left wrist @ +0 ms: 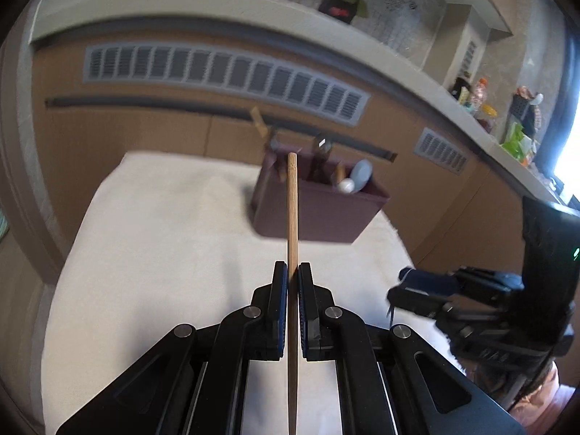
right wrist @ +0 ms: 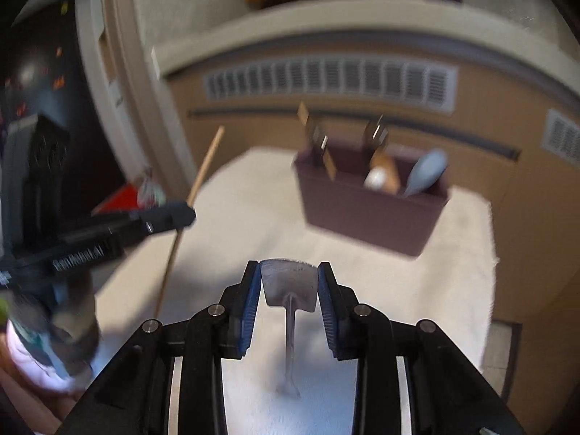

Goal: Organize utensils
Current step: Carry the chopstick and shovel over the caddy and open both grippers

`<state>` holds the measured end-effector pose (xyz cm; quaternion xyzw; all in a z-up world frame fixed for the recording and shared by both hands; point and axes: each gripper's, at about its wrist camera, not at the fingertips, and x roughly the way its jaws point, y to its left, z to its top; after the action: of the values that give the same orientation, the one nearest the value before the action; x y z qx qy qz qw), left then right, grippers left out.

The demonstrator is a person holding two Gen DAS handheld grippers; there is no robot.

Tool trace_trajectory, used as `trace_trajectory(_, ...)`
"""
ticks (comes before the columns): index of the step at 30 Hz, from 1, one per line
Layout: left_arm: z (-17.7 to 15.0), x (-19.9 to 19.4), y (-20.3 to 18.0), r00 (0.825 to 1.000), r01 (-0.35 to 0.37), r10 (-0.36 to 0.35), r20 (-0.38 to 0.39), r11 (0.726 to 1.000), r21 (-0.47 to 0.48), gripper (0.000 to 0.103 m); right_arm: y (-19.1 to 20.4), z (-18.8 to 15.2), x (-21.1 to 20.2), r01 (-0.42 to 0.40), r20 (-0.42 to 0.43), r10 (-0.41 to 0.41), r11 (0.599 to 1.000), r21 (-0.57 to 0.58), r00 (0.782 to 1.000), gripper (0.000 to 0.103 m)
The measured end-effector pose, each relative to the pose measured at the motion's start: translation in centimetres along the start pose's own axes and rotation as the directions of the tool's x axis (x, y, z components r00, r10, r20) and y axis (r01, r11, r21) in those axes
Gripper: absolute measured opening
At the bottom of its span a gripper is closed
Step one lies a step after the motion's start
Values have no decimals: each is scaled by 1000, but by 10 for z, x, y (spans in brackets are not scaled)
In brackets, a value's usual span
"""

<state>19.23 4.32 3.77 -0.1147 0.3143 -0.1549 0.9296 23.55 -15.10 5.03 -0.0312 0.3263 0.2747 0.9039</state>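
My left gripper (left wrist: 293, 272) is shut on a thin wooden chopstick (left wrist: 292, 210), which points forward toward a maroon utensil holder (left wrist: 319, 214) at the far side of the white cloth (left wrist: 163, 235). The holder (right wrist: 369, 214) contains a pale blue spoon (right wrist: 426, 172), a white-tipped piece and several wood-handled utensils. My right gripper (right wrist: 289, 268) is shut on the flat head of a metal utensil (right wrist: 288, 286), whose handle hangs down toward the cloth (right wrist: 253, 210). From the right wrist view, the left gripper (right wrist: 181, 215) and its chopstick (right wrist: 206, 163) appear at the left. The right gripper (left wrist: 402, 286) shows at the right of the left wrist view.
Behind the table stands a brown wall panel with grey vent grilles (left wrist: 224, 72) under a pale ledge (left wrist: 217, 3). Bottles and small items (left wrist: 482, 101) crowd the ledge at the right. The cloth's right edge (right wrist: 489, 253) drops to the floor. A person's sleeve (right wrist: 40, 355) is at lower left.
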Motion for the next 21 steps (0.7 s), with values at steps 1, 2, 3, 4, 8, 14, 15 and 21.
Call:
trace_trajectory(1,11,-5,-9,999,7,-8,32,1000,26,6,-1,16,-12,15,51,-16,1000,6,999,29)
trace_trajectory(2,22,-10,-17,998,10,-13,61,999,46,6,-2,29,-24,31,96,-32,999,11,995,29)
trace_trajectory(3,38,-17,-27,994,17,-24,106,997,75,6,0,44,-35,48,145,-50,999,14,988,29)
trace_trajectory(4,53,-23,-36,988,19,-34,153,995,99,6,-2,59,-48,66,194,-68,998,17,979,29)
trace_trajectory(8,110,-42,-66,943,-3,-54,328,985,171,6,1,116,-81,144,333,-147,989,36,931,29)
trace_trajectory(14,173,-29,-77,882,-9,-66,467,988,157,6,-20,162,-88,243,415,-251,967,72,875,29)
trace_trajectory(15,178,-22,-79,877,-15,-61,477,988,154,6,-22,165,-83,254,413,-260,965,71,873,29)
trace_trajectory(21,193,43,-78,893,-37,-43,448,985,166,6,-50,165,-42,265,353,-274,961,73,895,29)
